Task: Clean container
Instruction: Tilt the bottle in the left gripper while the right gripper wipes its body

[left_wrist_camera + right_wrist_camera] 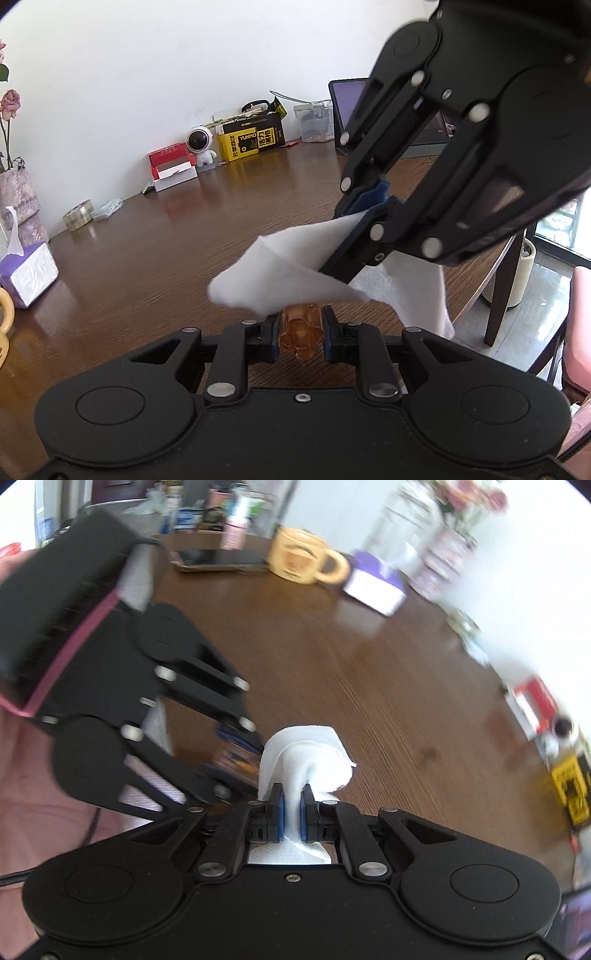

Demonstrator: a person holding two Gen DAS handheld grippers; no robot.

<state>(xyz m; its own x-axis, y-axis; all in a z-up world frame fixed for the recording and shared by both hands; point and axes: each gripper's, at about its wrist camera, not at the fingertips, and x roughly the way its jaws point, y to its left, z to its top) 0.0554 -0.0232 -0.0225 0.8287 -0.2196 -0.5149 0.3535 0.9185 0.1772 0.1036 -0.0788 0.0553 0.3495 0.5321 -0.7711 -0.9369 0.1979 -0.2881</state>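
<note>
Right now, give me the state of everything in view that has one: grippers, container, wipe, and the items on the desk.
left gripper: shut on the amber container.
amber container: held off the desk, partly covered by the wipe.
right gripper: shut on the white wipe.
white wipe: bunched, draped over the container's front end.
tissue box: open, a tissue sticking up.
red box: open.
yellow mug: upright.
tablet: propped up.

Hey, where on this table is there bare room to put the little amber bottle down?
Bare wood spreads across the table middle, between the tissue box and the right gripper holding the white wipe. The back edge along the wall is crowded: tape roll, red box, yellow box.
</note>
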